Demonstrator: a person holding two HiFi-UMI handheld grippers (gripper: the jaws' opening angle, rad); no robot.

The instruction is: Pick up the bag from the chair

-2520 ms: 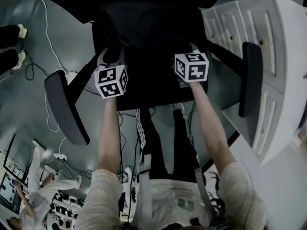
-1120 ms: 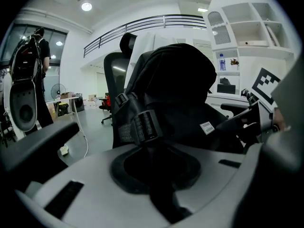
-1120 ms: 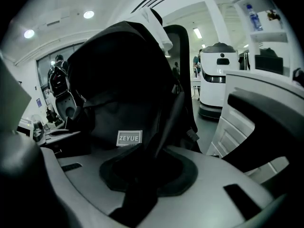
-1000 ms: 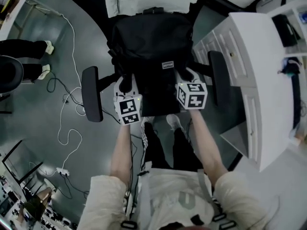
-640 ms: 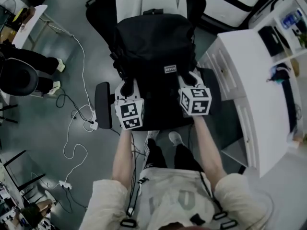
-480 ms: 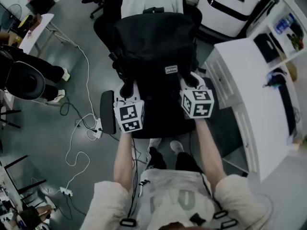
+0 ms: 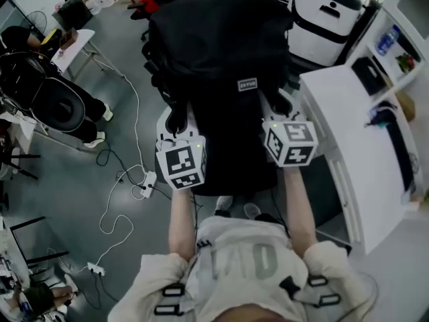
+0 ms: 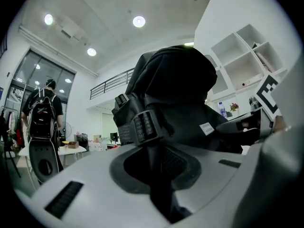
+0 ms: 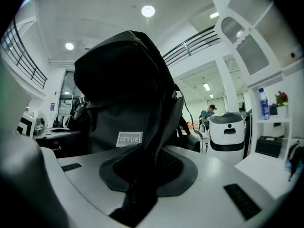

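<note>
The black backpack (image 7: pixel 221 66) with a small white label hangs in front of me, held up between both grippers. My left gripper (image 7: pixel 175 123) is shut on a black strap (image 8: pixel 154 194) on the bag's left side; the strap runs down between the jaws. My right gripper (image 7: pixel 280 104) is shut on a strap (image 9: pixel 137 194) on the bag's right side. In the left gripper view the bag (image 8: pixel 175 89) fills the middle, as the bag (image 9: pixel 123 94) also does in the right gripper view. The bag hides the chair in the head view.
A white desk with drawers (image 7: pixel 348 133) stands close on the right, and a white rounded machine (image 7: pixel 328 19) behind it. Cables (image 7: pixel 127 186) trail over the grey floor at the left. A person (image 7: pixel 53 102) and a small table (image 7: pixel 74 42) are at the far left.
Both grippers have risen with the backpack held between them. The floor has dropped farther away, and the chair's armrests have gone out of sight beneath the bag.
</note>
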